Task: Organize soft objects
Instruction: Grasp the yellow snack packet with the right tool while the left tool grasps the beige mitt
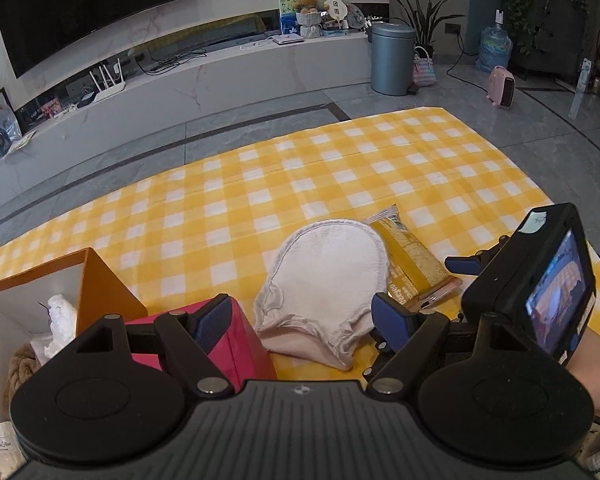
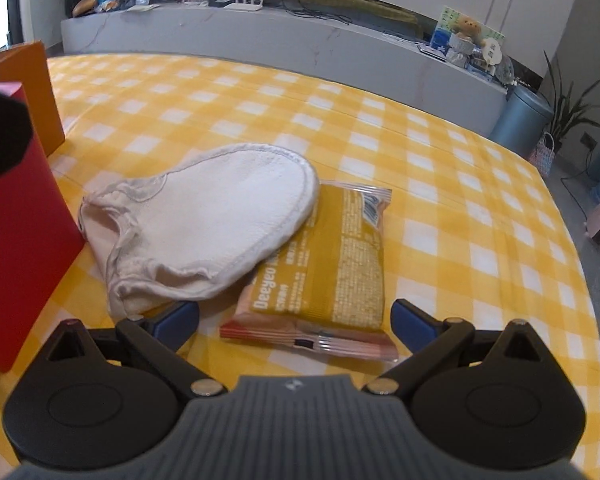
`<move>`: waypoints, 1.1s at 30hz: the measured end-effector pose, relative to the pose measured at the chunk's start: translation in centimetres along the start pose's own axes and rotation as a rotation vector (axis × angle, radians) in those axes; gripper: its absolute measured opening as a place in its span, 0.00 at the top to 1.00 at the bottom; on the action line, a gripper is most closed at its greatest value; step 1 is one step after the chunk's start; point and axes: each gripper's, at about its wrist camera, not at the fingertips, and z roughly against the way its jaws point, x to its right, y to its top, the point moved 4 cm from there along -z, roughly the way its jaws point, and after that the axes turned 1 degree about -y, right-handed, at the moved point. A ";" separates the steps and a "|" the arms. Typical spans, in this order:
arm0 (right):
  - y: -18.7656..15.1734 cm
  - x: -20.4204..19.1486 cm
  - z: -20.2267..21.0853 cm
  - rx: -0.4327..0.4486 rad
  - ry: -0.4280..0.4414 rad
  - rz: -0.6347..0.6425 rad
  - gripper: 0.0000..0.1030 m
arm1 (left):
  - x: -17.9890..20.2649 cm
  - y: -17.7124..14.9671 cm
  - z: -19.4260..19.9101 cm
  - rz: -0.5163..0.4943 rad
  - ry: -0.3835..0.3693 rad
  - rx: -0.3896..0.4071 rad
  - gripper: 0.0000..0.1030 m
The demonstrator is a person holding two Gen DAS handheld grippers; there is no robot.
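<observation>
A white terry mitt (image 2: 204, 220) lies flat near the middle of the yellow checked tablecloth (image 2: 440, 168), its rounded end pointing away and its gathered cuff toward the cameras. Its rounded right edge overlaps the upper left corner of a yellow sponge packet (image 2: 332, 264), which lies just beside it with its sealed clear end nearest the right gripper. To the mitt's left a red box (image 2: 16, 248) stands upright, its wall touching or nearly touching the cuff; behind that stands an orange box (image 1: 100, 284), open at the top, with crumpled white cloth (image 1: 62, 320) inside.

Beyond the mitt and packet the cloth runs bare to its far edge, and to the right of the packet it is bare as well, so open room lies on those two sides. The left side is closed in by the boxes.

The left gripper (image 1: 300, 316) stands wide open, its blue pads either side of the mitt's cuff; one pad is in front of the red box, and neither pad presses on the cloth. The right gripper (image 2: 296, 320) is also spread wide, its fingers flanking the near end of the sponge packet without touching it. In the left wrist view the right gripper's camera body (image 1: 540, 280) sits close on the right, just past the packet.
</observation>
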 end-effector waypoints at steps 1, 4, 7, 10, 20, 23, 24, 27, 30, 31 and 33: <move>-0.2 0.1 -0.2 -0.020 0.003 0.000 0.04 | -0.1 0.0 0.0 0.006 -0.013 -0.003 0.10; -0.4 1.1 0.0 -0.044 0.035 -0.070 0.18 | -0.5 -0.2 0.2 0.025 -0.030 -0.012 0.10; -0.8 1.8 0.7 -0.080 0.068 -0.102 0.21 | -0.8 -0.3 0.3 0.029 -0.013 -0.011 0.10; -1.6 2.0 1.8 -0.158 0.053 -0.100 0.22 | -1.1 -0.5 0.3 0.035 -0.011 -0.016 0.10; -2.1 2.7 2.9 -0.195 0.077 -0.197 0.08 | -0.2 -0.3 -0.7 -0.016 0.014 -0.044 0.09; -2.2 2.3 1.0 -0.239 0.068 -0.172 0.03 | 0.3 0.4 -0.8 -0.035 -0.001 -0.039 0.09; -2.1 2.2 0.9 -0.229 0.069 -0.161 0.03 | 0.7 0.6 -1.0 -0.054 -0.003 -0.039 0.09; -1.9 2.3 0.8 -0.231 0.036 -0.168 0.03 | 2.1 1.2 -2.1 -0.131 -0.018 -0.050 0.09; -2.0 2.8 0.7 -0.224 0.031 -0.198 0.03 | 3.6 1.4 -4.0 -0.188 -0.061 -0.088 0.09; -2.1 3.1 0.6 -0.223 0.024 -0.211 0.03 | 3.9 1.4 -4.7 -0.198 -0.064 -0.098 0.09; -2.3 3.4 0.7 -0.212 0.021 -0.217 0.04 | 4.2 1.6 -6.1 -0.208 -0.056 -0.115 0.09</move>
